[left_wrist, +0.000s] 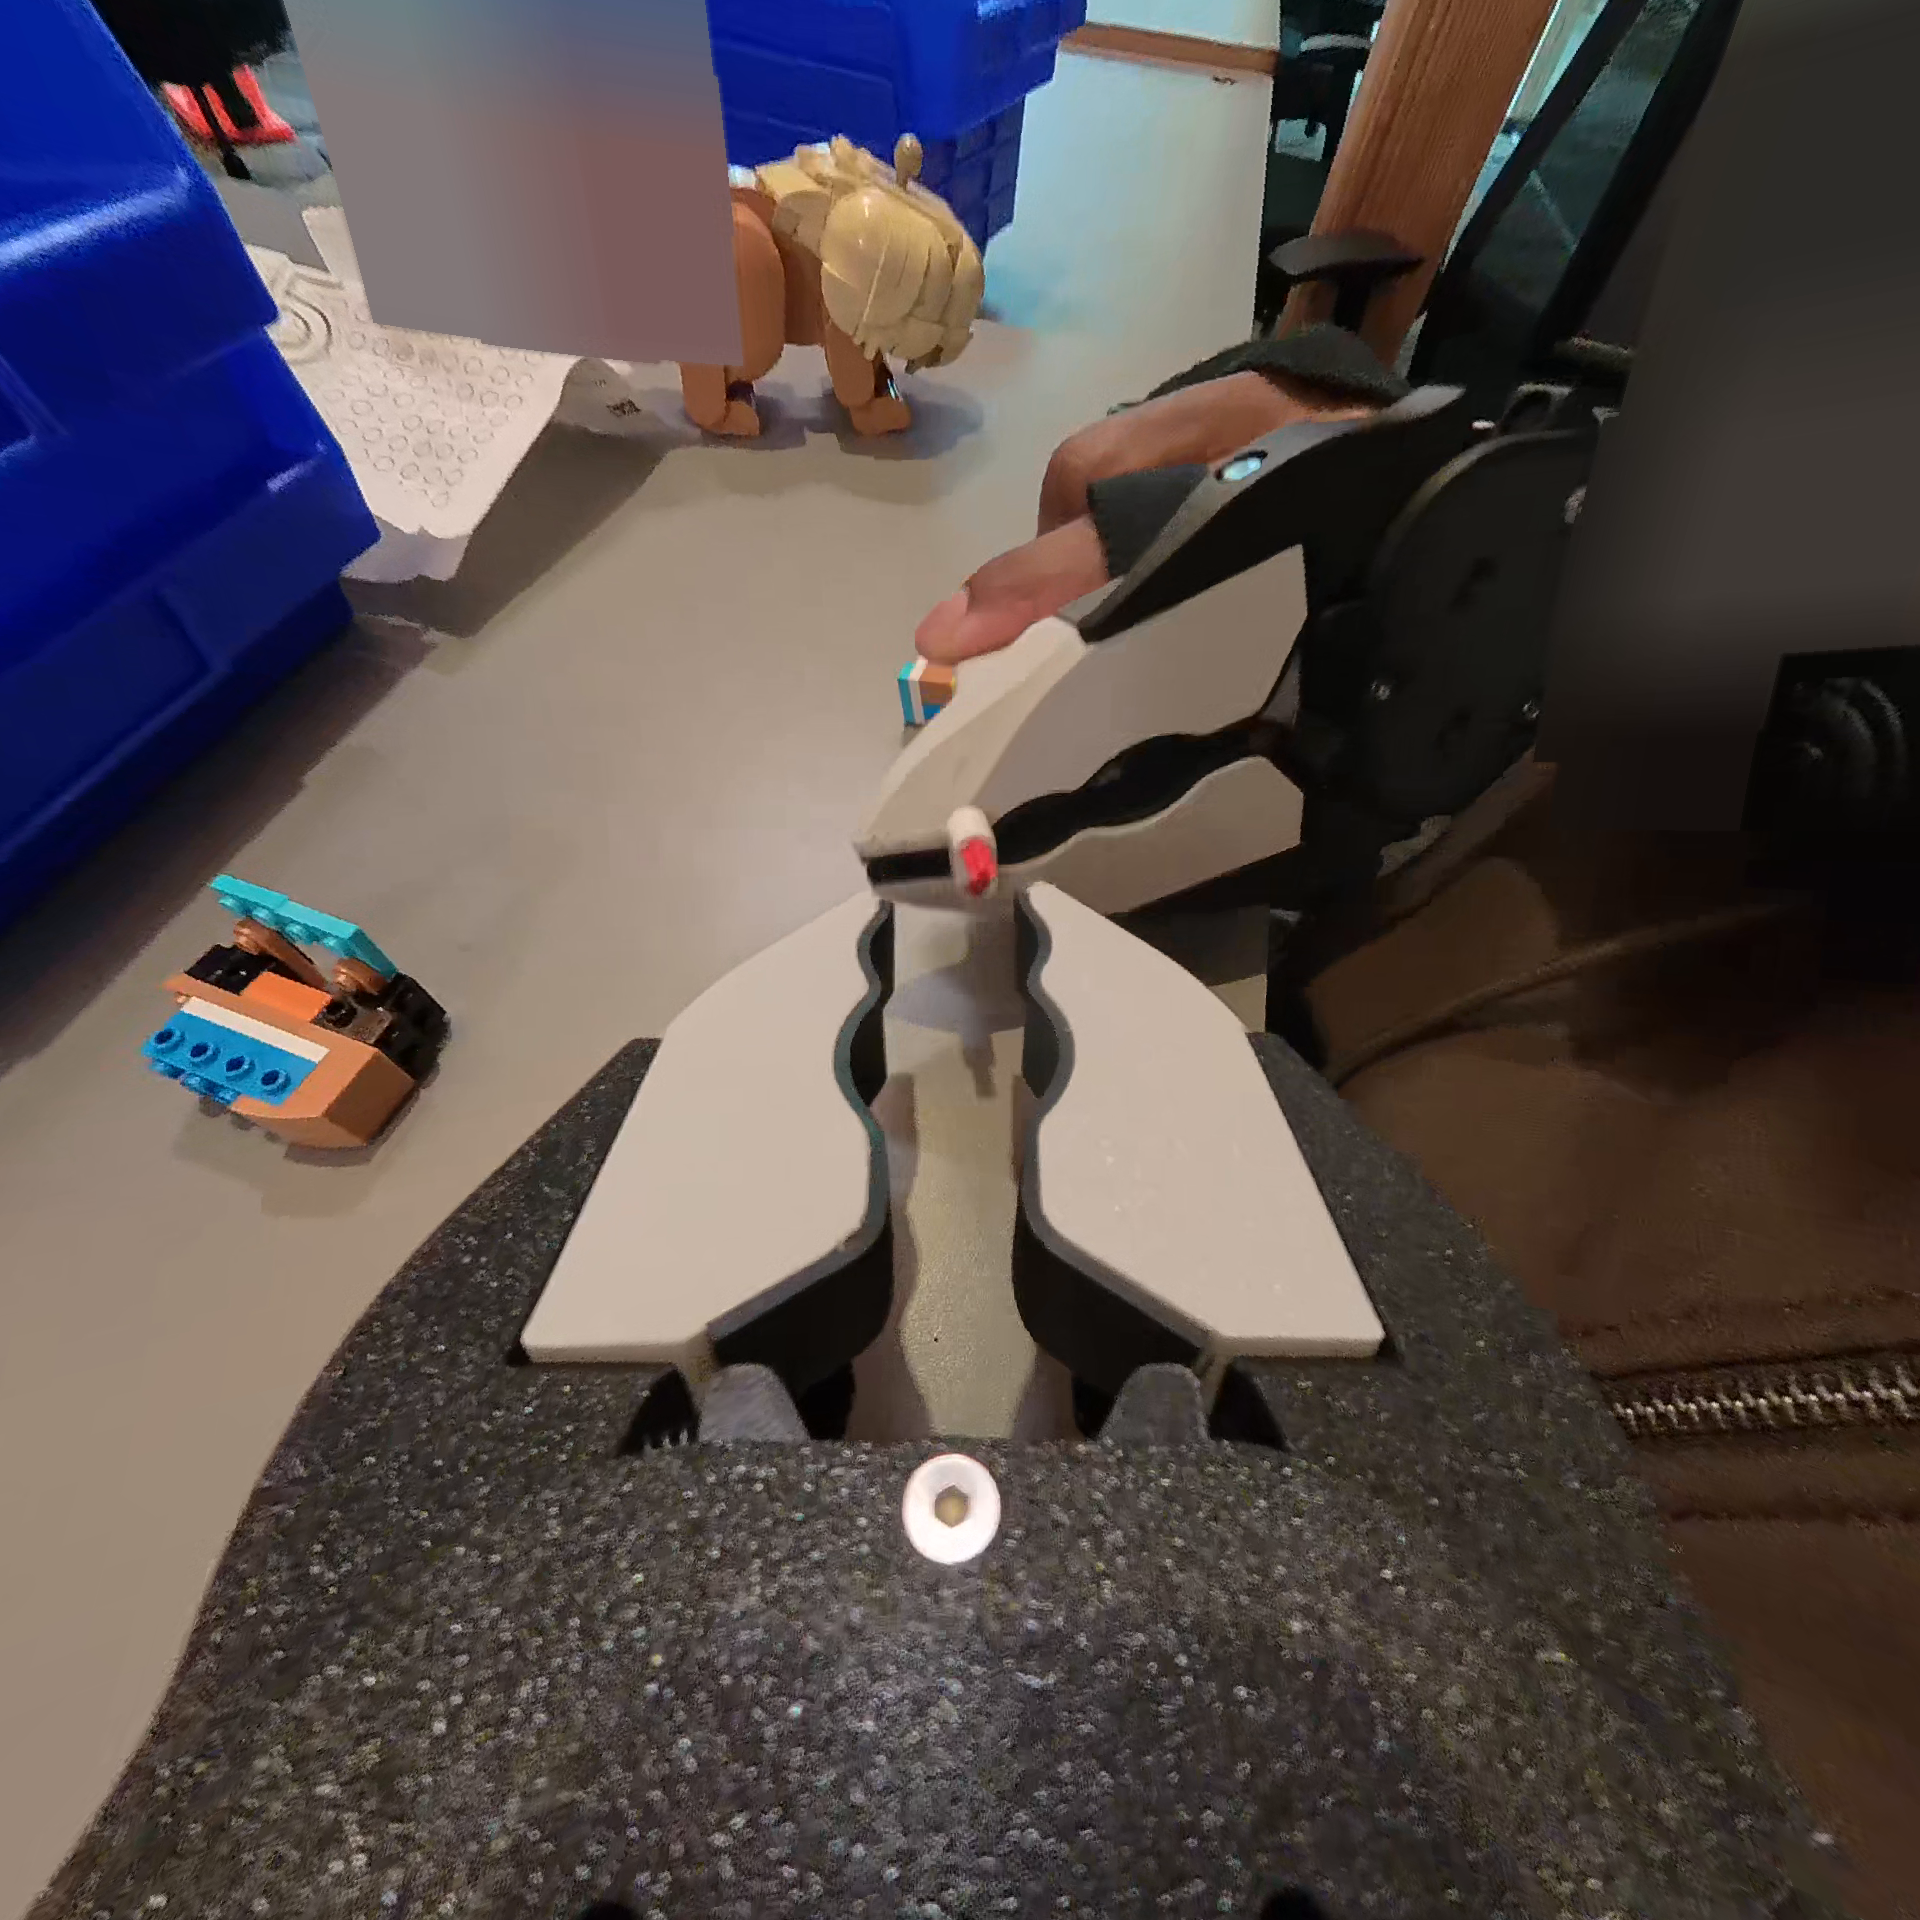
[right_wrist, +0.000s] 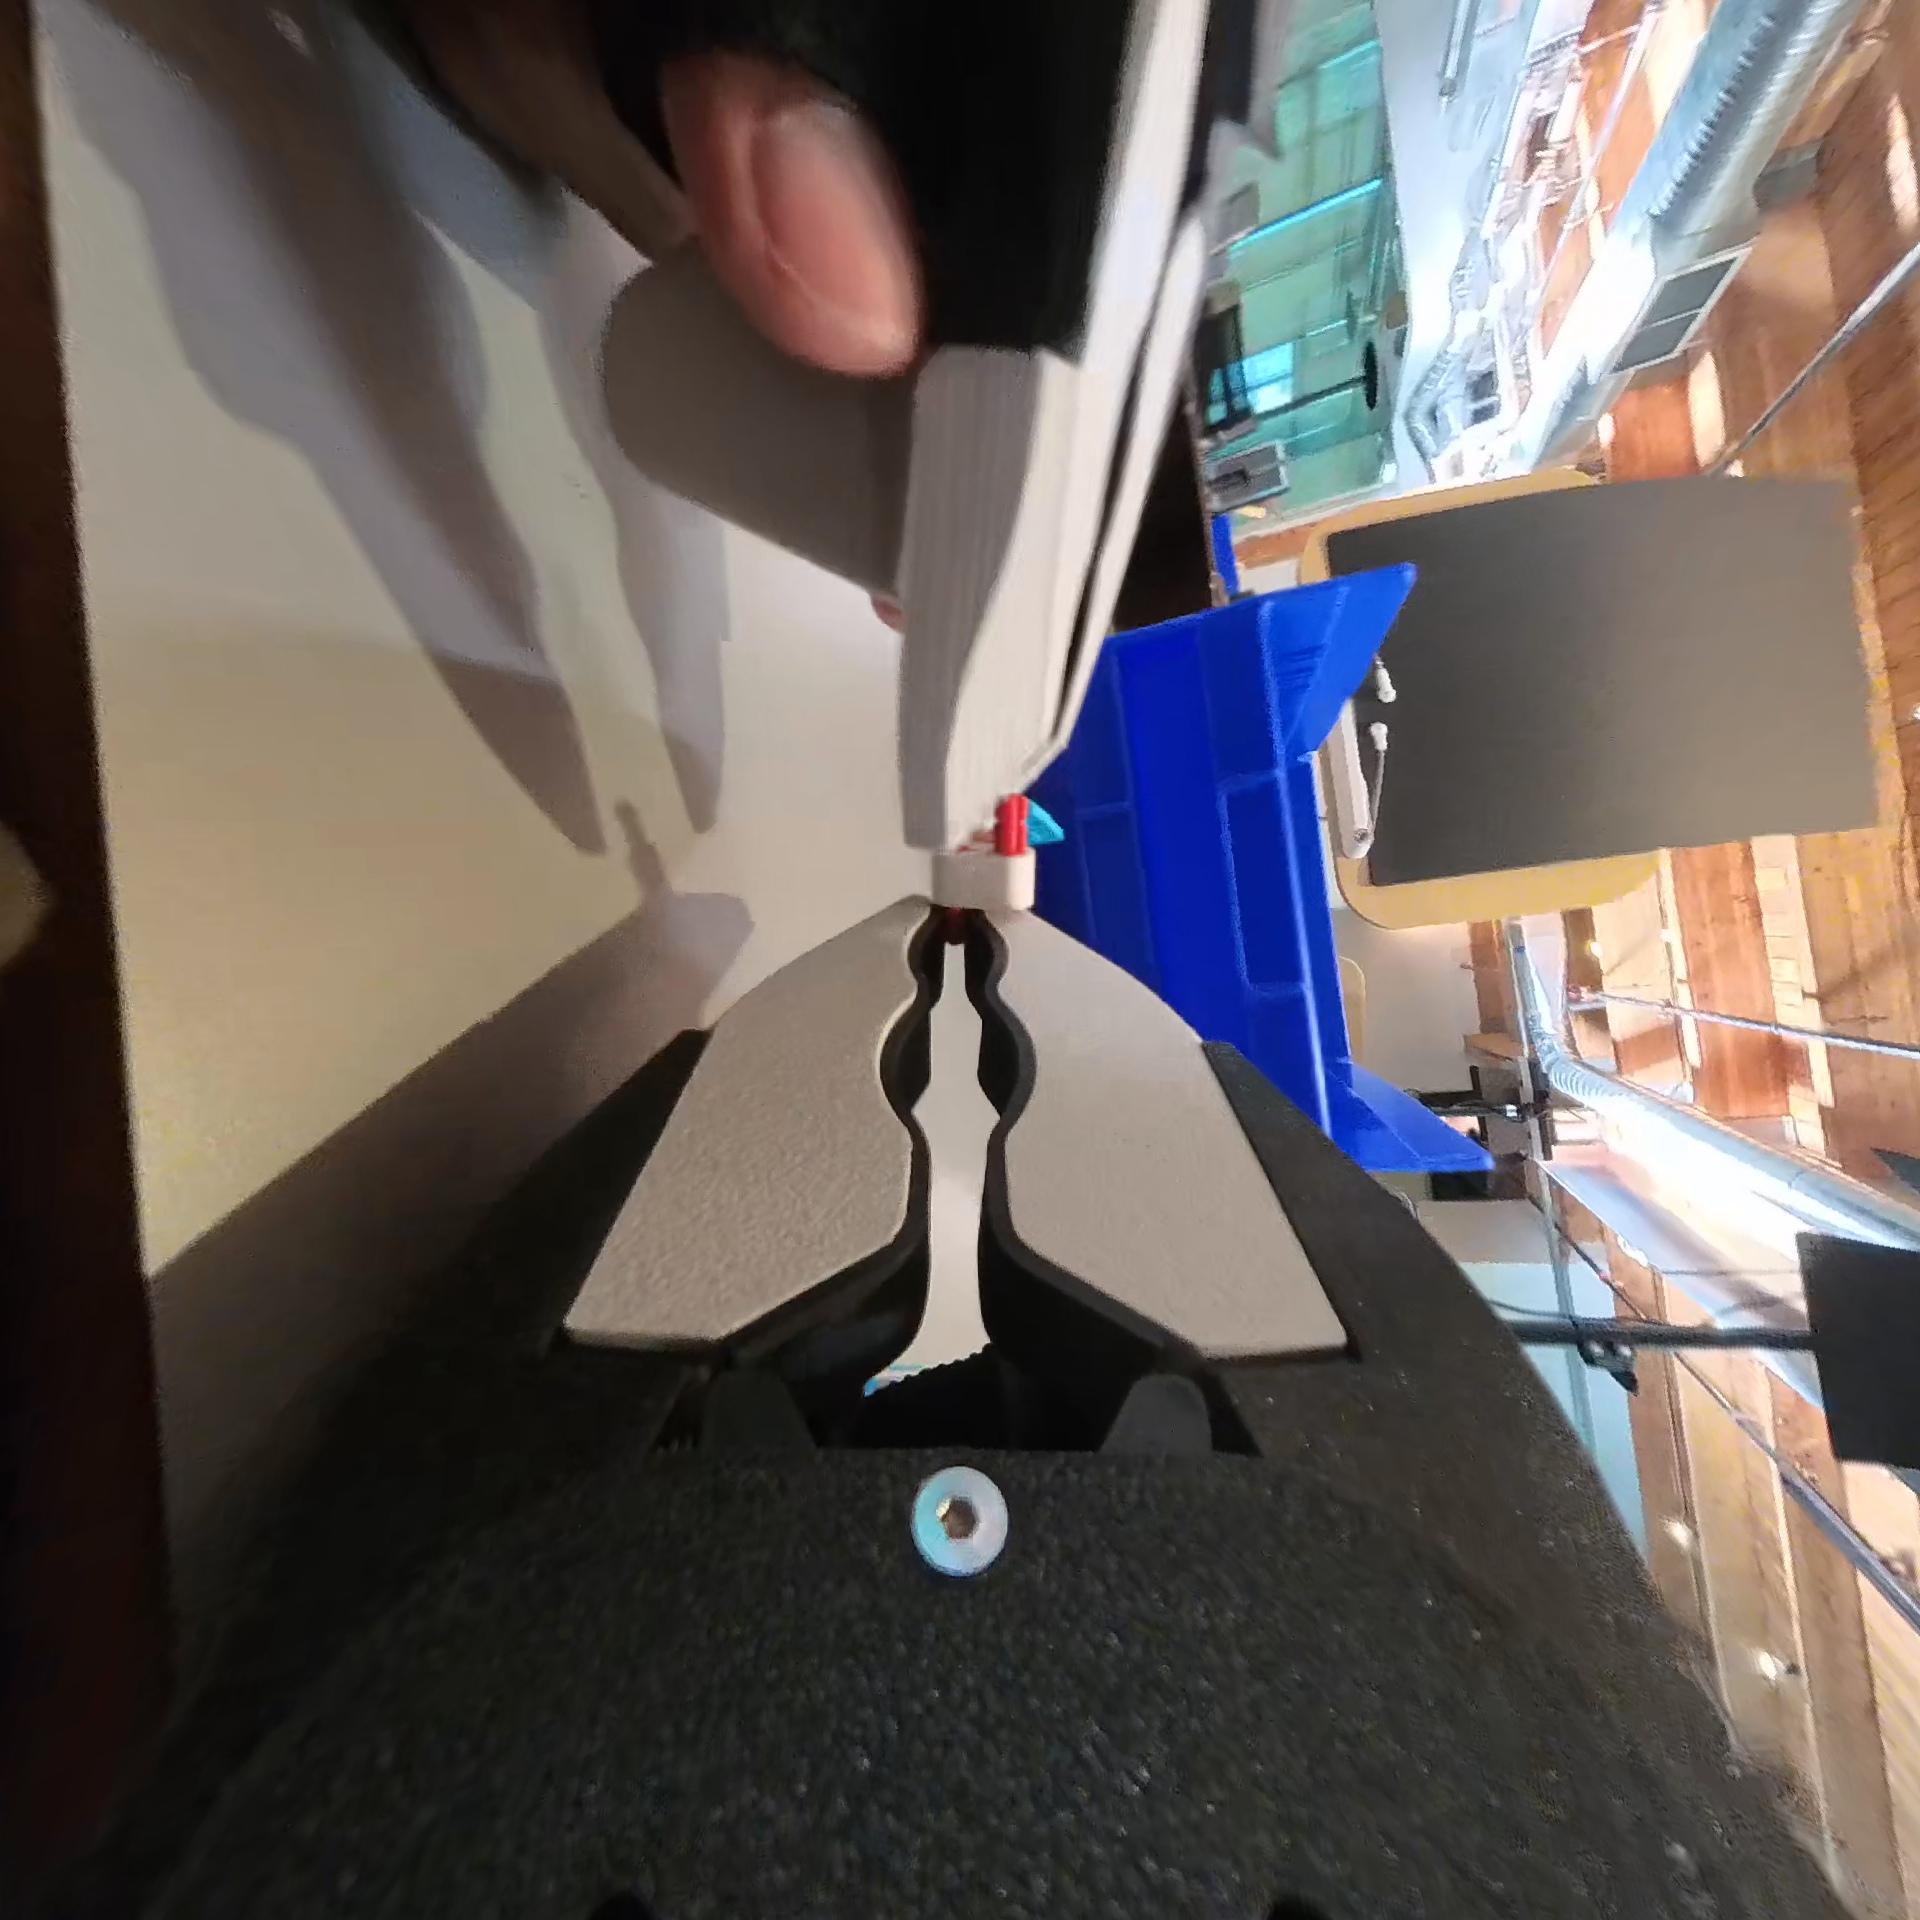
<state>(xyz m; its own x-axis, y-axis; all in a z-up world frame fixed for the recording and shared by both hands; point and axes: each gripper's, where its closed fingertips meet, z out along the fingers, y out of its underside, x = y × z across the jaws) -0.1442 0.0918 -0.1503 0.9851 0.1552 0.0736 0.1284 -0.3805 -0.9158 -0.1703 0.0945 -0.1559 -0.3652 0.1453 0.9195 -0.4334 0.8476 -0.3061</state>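
At the centre of the left wrist frame, the left gripper (left_wrist: 956, 914) stands with its two grey fingers parted by a clear gap, nothing between them; just above its tips the right gripper (left_wrist: 925, 868) reaches in from the right, its fingers pinched nearly closed on a small white and red piece (left_wrist: 975, 850); a hand (left_wrist: 1049, 592) in a black fingerless glove lies along the upper finger of that gripper, and a small orange, white and blue block (left_wrist: 925, 688) sits on the grey table (left_wrist: 582, 727) just behind it.

At lower left of the same frame a small brick model (left_wrist: 301, 1018) in orange, black, blue and teal rests on the table, well apart from both grippers; a blue bin (left_wrist: 135, 520) fills the left edge, with a sheet of white paper (left_wrist: 416, 416) beside it; a tan and brown brick animal (left_wrist: 862, 281) stands at upper centre, partly behind a blurred patch.

In the right wrist frame, which is turned sideways, the right gripper (right_wrist: 954, 920) shows its tips almost together with something red caught between them; the white and red piece (right_wrist: 982, 868) sits at those tips, and the left gripper (right_wrist: 971, 800) comes down from the top of the frame to touch it; I cannot tell from this view how far that gripper's fingers are parted; a fingertip (right_wrist: 810, 218) presses on it at upper centre; a blue bin (right_wrist: 1226, 852) lies right of centre.
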